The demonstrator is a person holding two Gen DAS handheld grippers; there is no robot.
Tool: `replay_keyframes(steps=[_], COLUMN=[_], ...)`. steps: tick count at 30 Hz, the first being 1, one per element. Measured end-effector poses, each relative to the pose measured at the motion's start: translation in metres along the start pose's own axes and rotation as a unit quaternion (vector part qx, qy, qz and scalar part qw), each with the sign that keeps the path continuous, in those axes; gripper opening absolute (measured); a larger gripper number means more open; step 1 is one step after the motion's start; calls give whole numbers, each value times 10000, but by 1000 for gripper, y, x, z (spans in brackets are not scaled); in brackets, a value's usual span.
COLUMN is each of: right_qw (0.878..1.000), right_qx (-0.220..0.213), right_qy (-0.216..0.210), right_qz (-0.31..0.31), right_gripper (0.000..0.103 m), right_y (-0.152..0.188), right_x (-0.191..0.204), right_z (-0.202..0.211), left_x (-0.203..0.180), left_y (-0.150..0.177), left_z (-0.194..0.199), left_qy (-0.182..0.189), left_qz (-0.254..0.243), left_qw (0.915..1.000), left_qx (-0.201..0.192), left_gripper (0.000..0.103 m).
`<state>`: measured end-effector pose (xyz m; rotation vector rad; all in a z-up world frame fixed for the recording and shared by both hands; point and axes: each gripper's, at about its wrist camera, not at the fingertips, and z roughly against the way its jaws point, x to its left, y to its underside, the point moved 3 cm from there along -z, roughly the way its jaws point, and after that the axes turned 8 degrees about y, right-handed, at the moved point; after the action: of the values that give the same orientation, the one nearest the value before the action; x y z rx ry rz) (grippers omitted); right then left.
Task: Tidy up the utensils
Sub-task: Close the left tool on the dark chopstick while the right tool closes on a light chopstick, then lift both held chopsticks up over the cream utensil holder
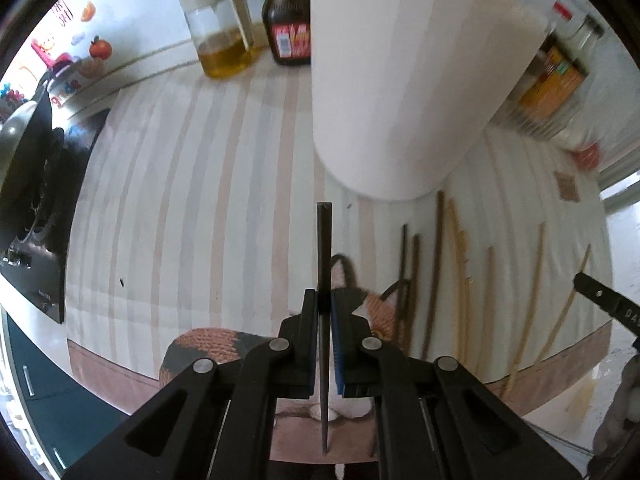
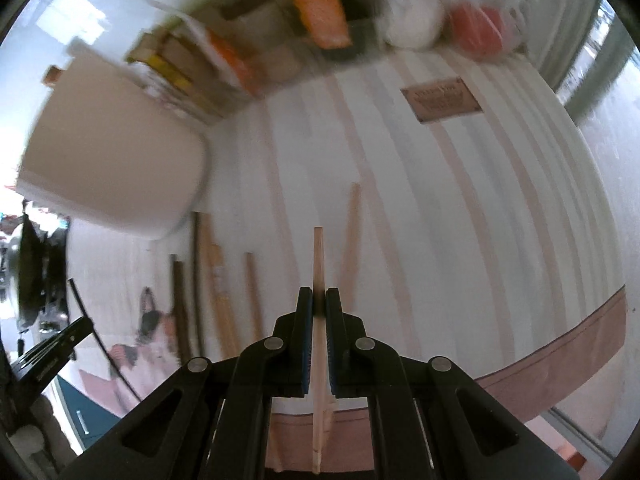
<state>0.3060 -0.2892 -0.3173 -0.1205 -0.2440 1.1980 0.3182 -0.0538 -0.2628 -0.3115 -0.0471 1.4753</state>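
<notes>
My left gripper point(image 1: 325, 304) is shut on a dark chopstick point(image 1: 323, 248) that points forward toward a tall white cylindrical holder point(image 1: 400, 80). My right gripper point(image 2: 319, 304) is shut on a light wooden chopstick point(image 2: 318, 264), held above the striped cloth point(image 2: 440, 200). Several dark and light chopsticks point(image 1: 460, 280) lie in a row on the cloth in front of the holder, which also shows in the right wrist view point(image 2: 116, 152). More loose chopsticks point(image 2: 216, 280) lie to the left of my right gripper, one light chopstick point(image 2: 350, 240) just to its right.
An oil jug point(image 1: 220, 32) and a dark sauce bottle point(image 1: 286, 12) stand behind the cloth. Boxes and jars point(image 1: 556, 76) stand at the right of the holder. A black stove point(image 1: 36, 184) is at the left. A cat-pattern mat point(image 1: 372, 304) lies under the chopsticks.
</notes>
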Motion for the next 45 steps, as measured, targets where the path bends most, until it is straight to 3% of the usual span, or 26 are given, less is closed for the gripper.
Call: replay_keyframes(steps=[16,27,39,45], right_qw=[9929,9822,9606,9430], right_qx=[-988,-1576,-2334,-2894], right_qy=[-474,-753,-1124,-1192], right_qz=[460,695,1008,1132], right_gripper=[6,6,6,6], right_y=[-32,-52,-100,-132], right_x=[58,92,139,163], right_z=[53,109,187,238], left_x=[23,26,31,29], left_y=[-24,-37,-70,-96], left_z=[56,112,198,237], left_qy=[47,152,242,273], left_qz=[-90,-89,-27,-7], left_qw=[9964,9882,9726,9625], left_qx=[-841,-1524,-2314,-2699], left_gripper=[4,3,3,3])
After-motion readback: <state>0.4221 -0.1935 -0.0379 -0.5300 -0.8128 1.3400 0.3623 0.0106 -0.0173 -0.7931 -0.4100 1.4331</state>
